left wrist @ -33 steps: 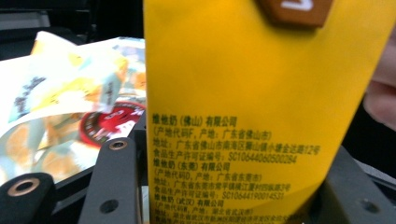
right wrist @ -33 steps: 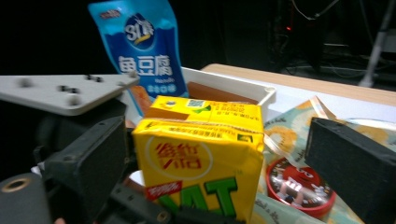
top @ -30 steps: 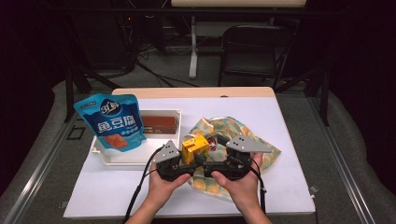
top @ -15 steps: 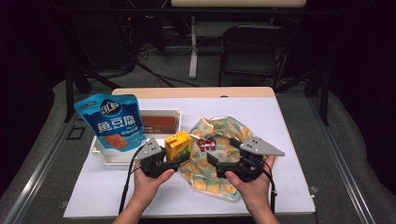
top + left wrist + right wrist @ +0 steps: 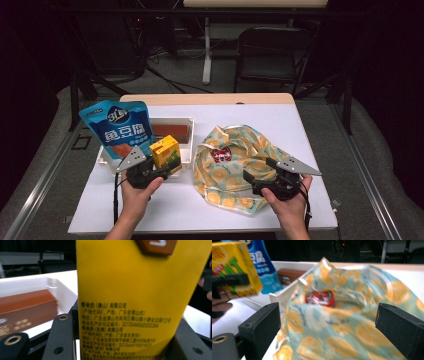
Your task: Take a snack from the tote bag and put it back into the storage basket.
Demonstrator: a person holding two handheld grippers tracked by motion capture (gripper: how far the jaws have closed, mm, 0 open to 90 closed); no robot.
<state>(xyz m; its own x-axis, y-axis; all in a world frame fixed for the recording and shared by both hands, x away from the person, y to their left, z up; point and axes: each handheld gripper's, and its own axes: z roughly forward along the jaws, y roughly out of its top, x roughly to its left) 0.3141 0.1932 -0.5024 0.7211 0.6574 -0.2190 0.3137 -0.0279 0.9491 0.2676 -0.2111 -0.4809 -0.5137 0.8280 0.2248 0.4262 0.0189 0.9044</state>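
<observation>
high view: the left gripper holds a yellow drink carton upright between its jaws, just at the front right corner of the white tray, which sits toward the left edge of the counter. in the left gripper view the carton stands close between the two black jaws, clamped at its lower part, with printed text facing the camera. a brown box lies inside the tray, and a blue snack pouch stands upright at the tray's left side. the right gripper rests over the front right part of the orange-patterned cloth bag, which lies crumpled near the middle of the counter. its jaws are spread wide in the right gripper view, with nothing between them but the bag beyond. a small red item lies in the bag's folds.
</observation>
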